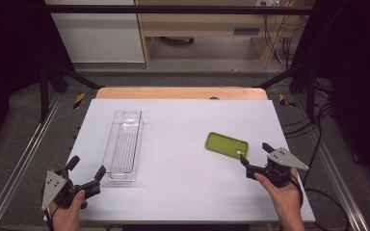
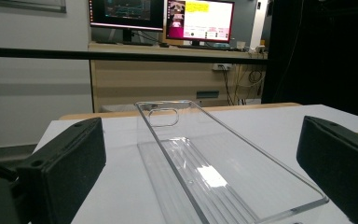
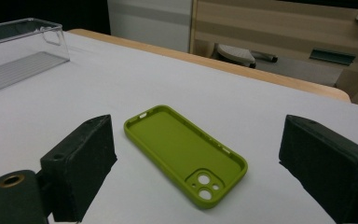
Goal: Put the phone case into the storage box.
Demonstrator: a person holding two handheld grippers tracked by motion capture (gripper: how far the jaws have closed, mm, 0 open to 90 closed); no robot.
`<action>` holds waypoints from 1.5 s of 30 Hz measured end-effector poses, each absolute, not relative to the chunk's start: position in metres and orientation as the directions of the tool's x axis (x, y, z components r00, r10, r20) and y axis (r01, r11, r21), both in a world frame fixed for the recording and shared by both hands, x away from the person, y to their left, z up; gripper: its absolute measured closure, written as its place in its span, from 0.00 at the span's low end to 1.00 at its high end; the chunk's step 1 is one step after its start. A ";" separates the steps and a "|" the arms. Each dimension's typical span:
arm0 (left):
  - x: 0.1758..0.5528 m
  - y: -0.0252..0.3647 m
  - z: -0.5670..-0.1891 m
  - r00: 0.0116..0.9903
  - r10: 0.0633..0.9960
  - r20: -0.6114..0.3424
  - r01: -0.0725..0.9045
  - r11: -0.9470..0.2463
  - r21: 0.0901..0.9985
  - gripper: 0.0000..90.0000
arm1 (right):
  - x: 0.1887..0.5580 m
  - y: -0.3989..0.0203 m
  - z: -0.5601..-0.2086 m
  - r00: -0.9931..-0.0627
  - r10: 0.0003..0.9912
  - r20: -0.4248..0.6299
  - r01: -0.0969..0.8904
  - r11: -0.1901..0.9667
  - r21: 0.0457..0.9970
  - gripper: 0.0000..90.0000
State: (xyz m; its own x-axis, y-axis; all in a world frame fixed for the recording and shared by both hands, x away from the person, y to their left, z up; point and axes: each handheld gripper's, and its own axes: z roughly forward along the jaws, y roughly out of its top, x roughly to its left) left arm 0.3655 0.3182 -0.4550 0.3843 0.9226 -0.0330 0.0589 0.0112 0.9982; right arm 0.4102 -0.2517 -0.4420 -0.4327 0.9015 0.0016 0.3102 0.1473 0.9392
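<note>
- Your right gripper has its jaws spread wide and holds nothing.
- The green phone case lies flat on the white table, hollow side up, just ahead of those jaws and apart from them.
- In the right gripper view the phone case sits in the gap between the two jaws, its camera cutouts at the end nearest you.
- Your left gripper is also wide open and empty.
- The clear plastic tray stands just ahead of its jaws, its near end close to the right-hand jaw tip without touching.
- In the left gripper view the tray runs away from you between the jaws.
</note>
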 end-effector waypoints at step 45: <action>0.369 0.313 -0.455 0.408 0.913 -0.013 0.085 -0.024 0.996 0.01 | 0.535 -0.233 -0.415 -0.663 0.708 -0.245 0.438 0.632 0.639 0.33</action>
State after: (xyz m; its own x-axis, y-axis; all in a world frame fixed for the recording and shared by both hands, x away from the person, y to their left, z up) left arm 0.3694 0.3125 -0.4546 0.4083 0.9127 -0.0131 0.0854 -0.0239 0.9961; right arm 0.5349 -0.2334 -0.4153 -0.6626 0.7077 -0.2454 0.4385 0.6321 0.6389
